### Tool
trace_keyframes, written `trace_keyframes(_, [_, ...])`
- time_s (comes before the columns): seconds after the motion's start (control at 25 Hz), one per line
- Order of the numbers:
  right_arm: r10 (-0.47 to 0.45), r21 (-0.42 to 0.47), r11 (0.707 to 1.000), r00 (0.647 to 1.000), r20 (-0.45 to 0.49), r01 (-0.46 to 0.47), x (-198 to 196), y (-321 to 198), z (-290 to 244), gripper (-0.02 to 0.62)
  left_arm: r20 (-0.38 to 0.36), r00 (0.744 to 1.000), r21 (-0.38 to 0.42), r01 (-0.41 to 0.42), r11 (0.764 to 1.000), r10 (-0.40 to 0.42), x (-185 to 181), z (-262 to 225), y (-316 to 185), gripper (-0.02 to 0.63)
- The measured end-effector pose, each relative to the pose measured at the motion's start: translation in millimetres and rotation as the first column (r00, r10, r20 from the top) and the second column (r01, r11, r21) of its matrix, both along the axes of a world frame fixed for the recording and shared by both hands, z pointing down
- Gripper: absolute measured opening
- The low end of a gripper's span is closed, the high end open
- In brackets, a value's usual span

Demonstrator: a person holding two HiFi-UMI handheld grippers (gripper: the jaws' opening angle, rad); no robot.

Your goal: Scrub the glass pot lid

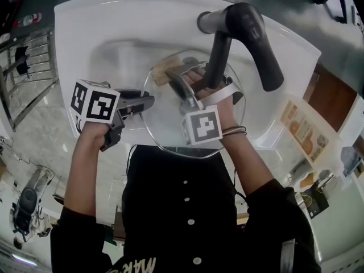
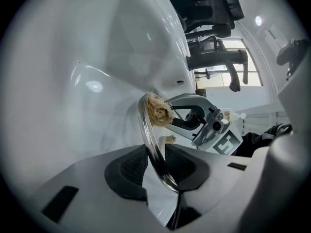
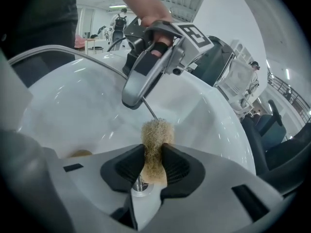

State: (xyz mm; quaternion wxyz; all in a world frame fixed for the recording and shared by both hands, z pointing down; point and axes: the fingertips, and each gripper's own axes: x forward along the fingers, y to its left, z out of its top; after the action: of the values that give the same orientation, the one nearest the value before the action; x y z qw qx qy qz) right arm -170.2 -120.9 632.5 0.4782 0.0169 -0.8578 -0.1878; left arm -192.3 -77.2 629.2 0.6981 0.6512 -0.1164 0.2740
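The glass pot lid hangs over the white sink, tilted, with its rim clamped at the left side in my left gripper. In the left gripper view that rim runs edge-on between the pads of the left gripper. My right gripper reaches over the lid and is shut on a tan loofah scrubber. The right gripper view shows the scrubber squeezed between the pads of the right gripper, its tip pointing at the lid edge near the left gripper.
The white sink basin lies under both grippers, with its drain below the scrubber. A black faucet arches over the basin's right side, close to the right hand. A small tan object lies in the basin. A metal rack stands at left.
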Motion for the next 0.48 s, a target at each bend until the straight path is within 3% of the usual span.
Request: trace_keyframes(0.48, [0.165, -0.072, 0.982, 0.981, -0.098, -0.172, 40, -21, 19, 0.123, 0.009, 1.000, 0.013, 0.023, 1.000, -0.023, 1, -1, -1, 0.129])
